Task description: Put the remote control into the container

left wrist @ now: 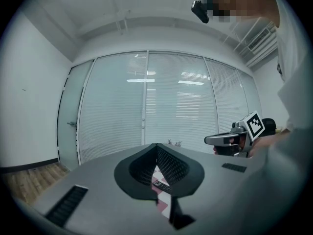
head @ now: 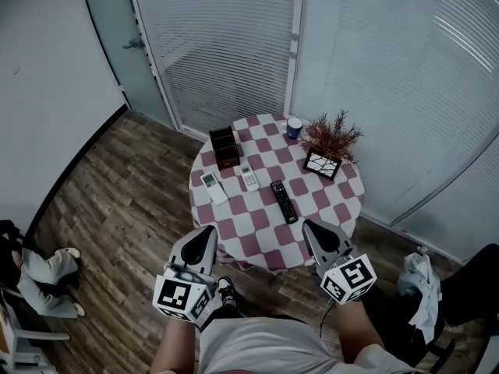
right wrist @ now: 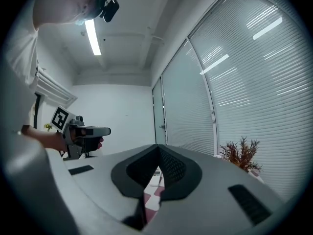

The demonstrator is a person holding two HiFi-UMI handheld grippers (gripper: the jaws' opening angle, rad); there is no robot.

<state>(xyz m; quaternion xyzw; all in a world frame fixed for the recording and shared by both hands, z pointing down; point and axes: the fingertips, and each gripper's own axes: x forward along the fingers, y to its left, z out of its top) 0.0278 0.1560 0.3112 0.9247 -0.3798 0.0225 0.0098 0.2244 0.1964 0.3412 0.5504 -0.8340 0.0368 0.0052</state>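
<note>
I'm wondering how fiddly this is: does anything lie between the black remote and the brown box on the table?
Yes. A white remote lies flat, roughly on the straight line from the black remote to the brown box. Nothing tall stands there, so carrying over it looks possible.
</note>
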